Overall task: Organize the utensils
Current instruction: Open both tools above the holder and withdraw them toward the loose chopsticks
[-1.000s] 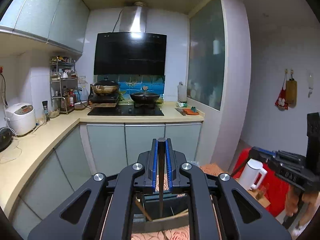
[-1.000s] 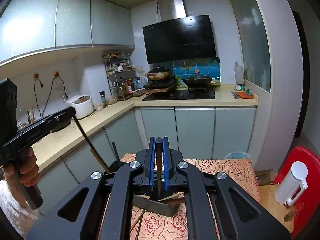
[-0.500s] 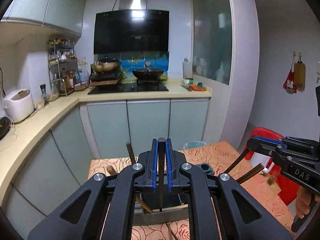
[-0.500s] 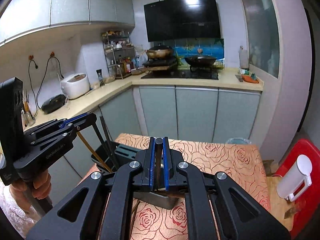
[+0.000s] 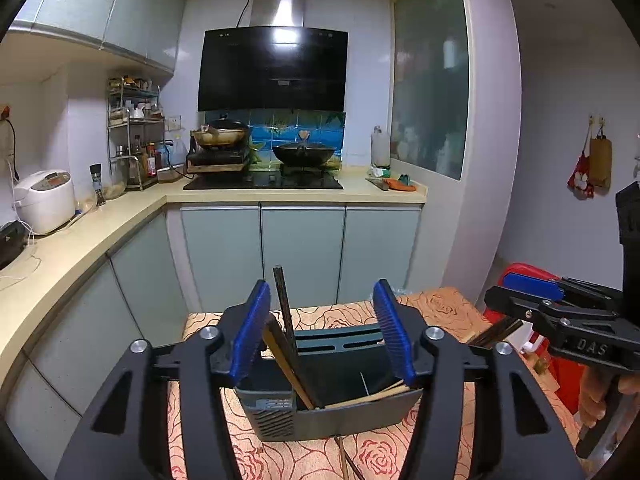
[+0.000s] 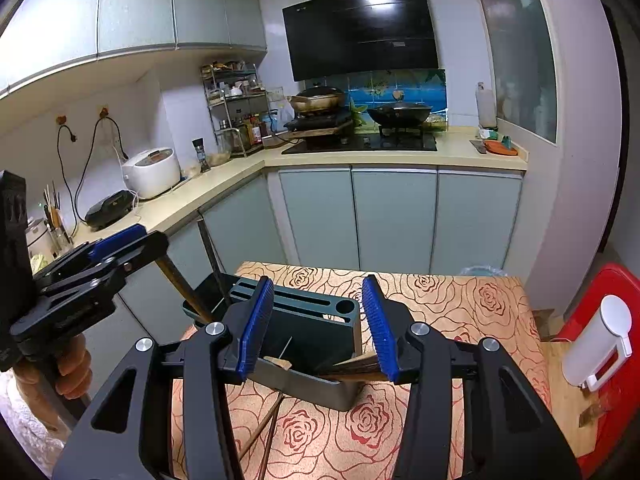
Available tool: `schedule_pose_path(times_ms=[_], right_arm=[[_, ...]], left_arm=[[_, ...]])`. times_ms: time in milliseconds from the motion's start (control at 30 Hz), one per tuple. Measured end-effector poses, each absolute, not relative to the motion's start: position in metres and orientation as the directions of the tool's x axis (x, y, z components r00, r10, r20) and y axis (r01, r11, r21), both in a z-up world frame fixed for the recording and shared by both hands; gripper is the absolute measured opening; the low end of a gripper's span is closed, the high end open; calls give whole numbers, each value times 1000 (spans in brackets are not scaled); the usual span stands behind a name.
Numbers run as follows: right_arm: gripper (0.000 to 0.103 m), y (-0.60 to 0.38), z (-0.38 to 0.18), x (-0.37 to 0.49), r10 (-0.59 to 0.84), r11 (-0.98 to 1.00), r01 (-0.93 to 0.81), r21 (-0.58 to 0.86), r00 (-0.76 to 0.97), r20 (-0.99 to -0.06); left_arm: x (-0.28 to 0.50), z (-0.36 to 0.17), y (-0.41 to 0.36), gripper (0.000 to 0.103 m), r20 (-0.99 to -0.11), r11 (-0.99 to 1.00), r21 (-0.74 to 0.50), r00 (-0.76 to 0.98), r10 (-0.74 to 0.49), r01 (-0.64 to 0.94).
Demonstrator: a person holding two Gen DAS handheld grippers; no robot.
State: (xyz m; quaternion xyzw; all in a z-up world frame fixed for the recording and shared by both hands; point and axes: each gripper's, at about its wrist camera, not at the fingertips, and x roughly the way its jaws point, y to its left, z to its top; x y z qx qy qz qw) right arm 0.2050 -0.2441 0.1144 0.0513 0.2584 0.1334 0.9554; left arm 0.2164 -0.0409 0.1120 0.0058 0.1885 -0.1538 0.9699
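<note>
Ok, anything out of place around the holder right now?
Yes. Two chopsticks lie loose on the tablecloth in front of the holder, not in it. Those inside lean at mixed angles: one dark chopstick stands tall, and some flat ones lie across the rim. Both grippers' jaws are opening.

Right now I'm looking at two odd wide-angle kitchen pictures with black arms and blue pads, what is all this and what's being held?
No robot: a person holds a hand-held gripper in each hand, each with its own camera looking along its fingers. One picture comes from the left gripper, the other from the right gripper. Both hang over a dark utensil holder on a rose-patterned tablecloth. Chopsticks lean inside the holder; two more chopsticks lie on the cloth. Both sets of jaws are opening, and the pads press on nothing.
</note>
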Motion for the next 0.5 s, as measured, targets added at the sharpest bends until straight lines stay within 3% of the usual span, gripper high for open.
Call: schedule_pose_path(times_ms=[167, 500], right_arm=[[45, -247, 115, 192, 280, 960, -234, 156, 841, -463], [45, -248, 99, 162, 272, 962, -233, 142, 851, -449]], left_arm=[[201, 105, -36, 61, -362, 950, -40, 881, -304, 311], [180, 68, -26, 63, -408, 955, -47, 867, -286, 293]])
